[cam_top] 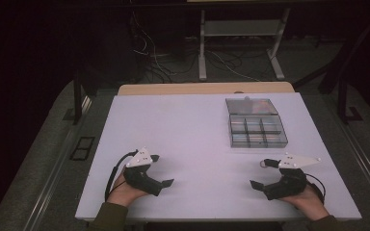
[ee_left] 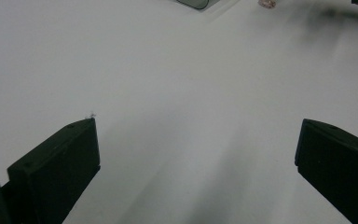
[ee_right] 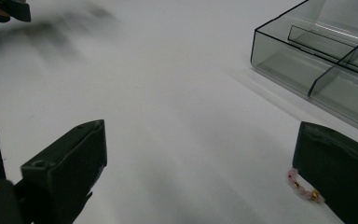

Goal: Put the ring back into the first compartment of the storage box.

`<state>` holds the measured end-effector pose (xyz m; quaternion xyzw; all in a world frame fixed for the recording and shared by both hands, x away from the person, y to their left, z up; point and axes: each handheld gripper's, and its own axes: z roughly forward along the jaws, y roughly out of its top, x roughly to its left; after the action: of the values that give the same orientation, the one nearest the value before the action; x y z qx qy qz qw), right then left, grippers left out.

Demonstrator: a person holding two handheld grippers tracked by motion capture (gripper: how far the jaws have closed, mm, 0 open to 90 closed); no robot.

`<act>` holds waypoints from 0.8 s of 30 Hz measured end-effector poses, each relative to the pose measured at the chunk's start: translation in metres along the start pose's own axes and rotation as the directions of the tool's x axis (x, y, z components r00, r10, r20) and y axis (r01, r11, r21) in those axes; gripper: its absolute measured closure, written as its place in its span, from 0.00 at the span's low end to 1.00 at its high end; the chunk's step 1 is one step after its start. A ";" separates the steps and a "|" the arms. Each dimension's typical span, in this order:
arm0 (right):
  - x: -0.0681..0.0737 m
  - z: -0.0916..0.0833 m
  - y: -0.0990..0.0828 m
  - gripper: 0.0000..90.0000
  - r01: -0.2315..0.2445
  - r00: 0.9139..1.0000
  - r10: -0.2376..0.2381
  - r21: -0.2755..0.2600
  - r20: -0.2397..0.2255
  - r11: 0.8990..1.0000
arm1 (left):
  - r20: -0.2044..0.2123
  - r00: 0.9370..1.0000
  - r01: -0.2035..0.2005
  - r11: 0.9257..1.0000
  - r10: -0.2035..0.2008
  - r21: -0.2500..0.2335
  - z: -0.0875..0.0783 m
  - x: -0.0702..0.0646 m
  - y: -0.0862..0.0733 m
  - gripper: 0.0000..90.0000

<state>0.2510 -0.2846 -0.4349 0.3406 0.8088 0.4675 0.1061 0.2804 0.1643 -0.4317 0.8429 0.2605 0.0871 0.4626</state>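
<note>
My left gripper [cam_top: 162, 170] rests low on the white table [cam_top: 188, 125] at the near left, open, with bare table between its jaws [ee_left: 198, 135]. Near the front right, my right gripper [cam_top: 259, 173] is open too [ee_right: 200, 135]. A small bracelet of pink beads with gold pieces [ee_right: 303, 186] lies on the table right beside its right-hand jaw, partly hidden behind it; in the high view the bracelet [cam_top: 269, 166] sits by that gripper's farther jaw. A clear plastic compartment box [cam_top: 255, 127] stands open beyond the right gripper, and its smoky walls [ee_right: 326, 60] show close by.
A wooden edge [cam_top: 204, 88] runs along the table's far side. Dark floor with cables and a metal frame [cam_top: 202, 43] lies beyond. The box's corner [ee_left: 193, 3] and a pink speck [ee_left: 266, 3] show at the top of the left gripper view.
</note>
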 end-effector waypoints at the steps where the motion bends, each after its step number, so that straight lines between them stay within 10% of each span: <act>1: 0.000 0.000 0.000 0.03 -0.002 1.000 0.002 0.000 -0.001 1.000 | 0.001 1.000 0.001 1.000 -0.001 0.000 0.000 0.000 0.000 0.00; 24: -0.011 -0.010 0.010 0.03 -0.024 1.000 0.023 -0.024 -0.017 0.999 | 0.002 1.000 0.003 1.000 -0.003 -0.004 -0.001 0.001 -0.002 0.00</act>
<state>0.2588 -0.2955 -0.4231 0.3449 0.7999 0.4812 0.0980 0.2798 0.1664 -0.4328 0.8416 0.2612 0.0862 0.4649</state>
